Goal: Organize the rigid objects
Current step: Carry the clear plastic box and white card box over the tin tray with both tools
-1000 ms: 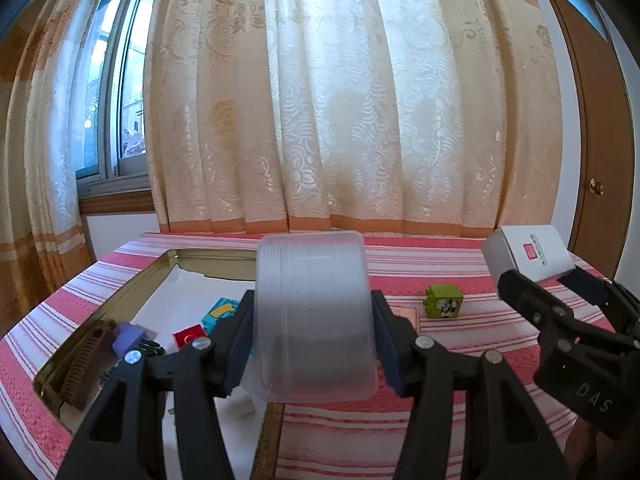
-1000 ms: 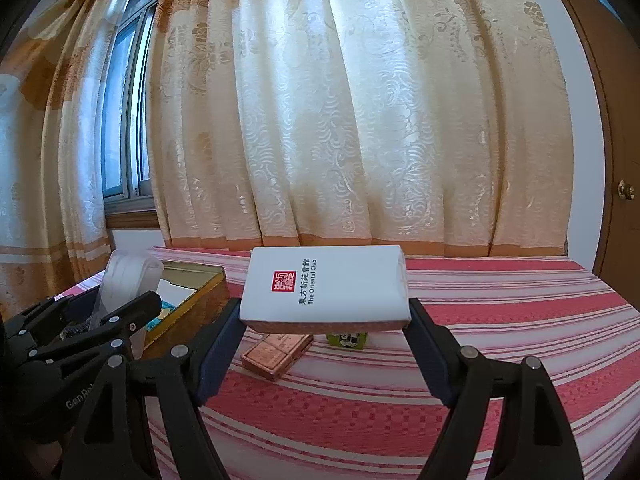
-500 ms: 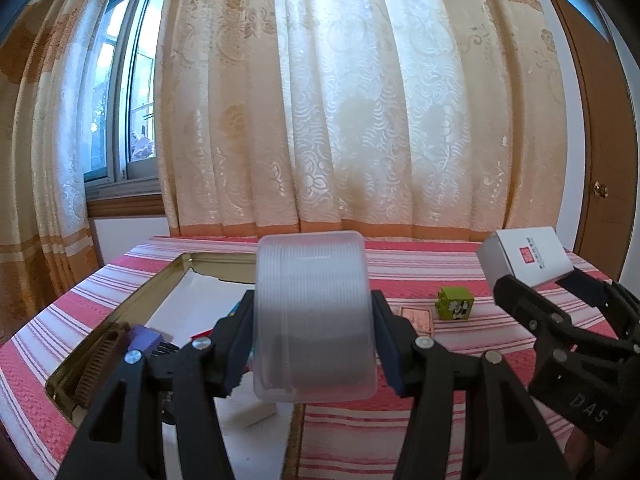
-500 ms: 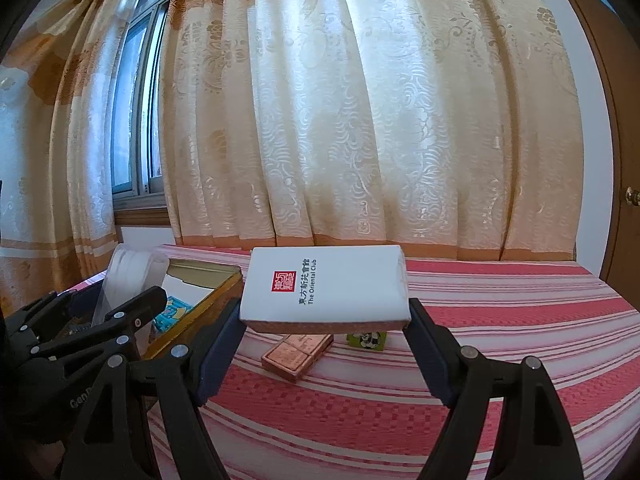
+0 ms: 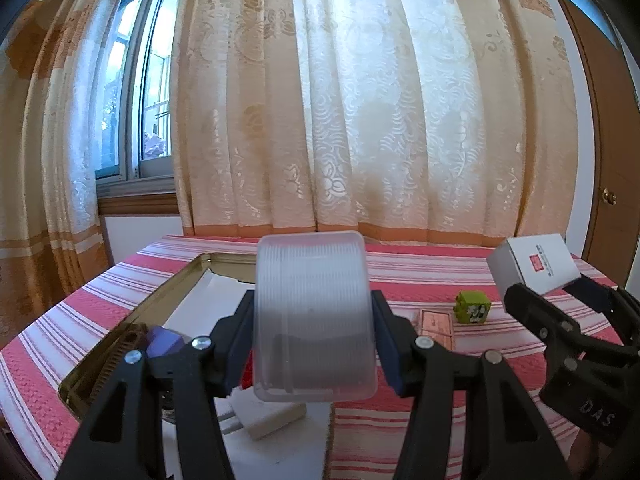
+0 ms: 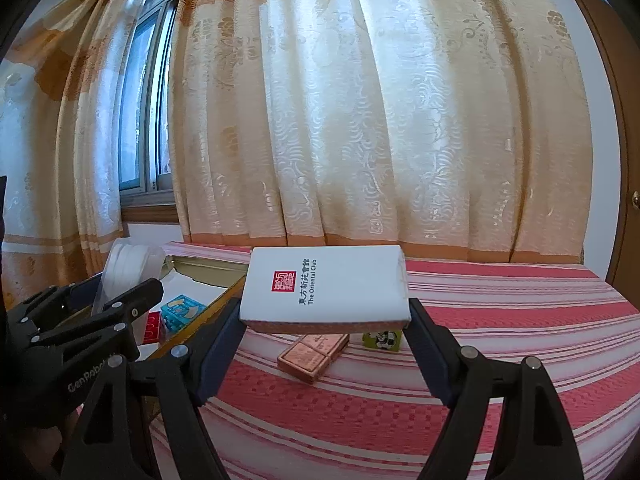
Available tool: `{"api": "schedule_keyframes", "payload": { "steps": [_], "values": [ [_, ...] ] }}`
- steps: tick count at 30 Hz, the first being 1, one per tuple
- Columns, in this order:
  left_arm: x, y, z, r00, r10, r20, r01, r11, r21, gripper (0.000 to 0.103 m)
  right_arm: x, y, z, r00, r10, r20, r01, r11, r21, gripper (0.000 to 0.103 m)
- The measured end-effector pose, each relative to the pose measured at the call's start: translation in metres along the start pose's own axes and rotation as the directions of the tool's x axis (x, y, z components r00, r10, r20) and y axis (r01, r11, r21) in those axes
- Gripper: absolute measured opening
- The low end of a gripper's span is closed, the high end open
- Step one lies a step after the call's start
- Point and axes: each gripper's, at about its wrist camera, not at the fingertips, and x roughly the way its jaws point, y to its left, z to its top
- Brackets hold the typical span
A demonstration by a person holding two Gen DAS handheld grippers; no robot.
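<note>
Left gripper (image 5: 314, 346): clamped on translucent ribbed container (image 5: 312, 316), held above near edge of gold tray (image 5: 160, 304). Right gripper (image 6: 326, 350): clamped on white box (image 6: 326, 290), held over striped worktop (image 6: 500, 340), above copper case (image 6: 312, 356) and green cube (image 6: 382, 340). Risk: smooth container may slip or tilt; the two grippers, near together, may collide at the tray.
</note>
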Motion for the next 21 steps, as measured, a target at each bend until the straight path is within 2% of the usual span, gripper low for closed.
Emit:
{"api": "schedule_keyframes", "payload": {
  "steps": [21],
  "values": [
    [0.002,0.022,0.001,1.0,0.024,-0.005,-0.024,0.999,-0.035,0.054,0.003,0.017,0.001,0.999,0.034,0.001,-0.034,0.999,-0.019,0.081]
  ]
}}
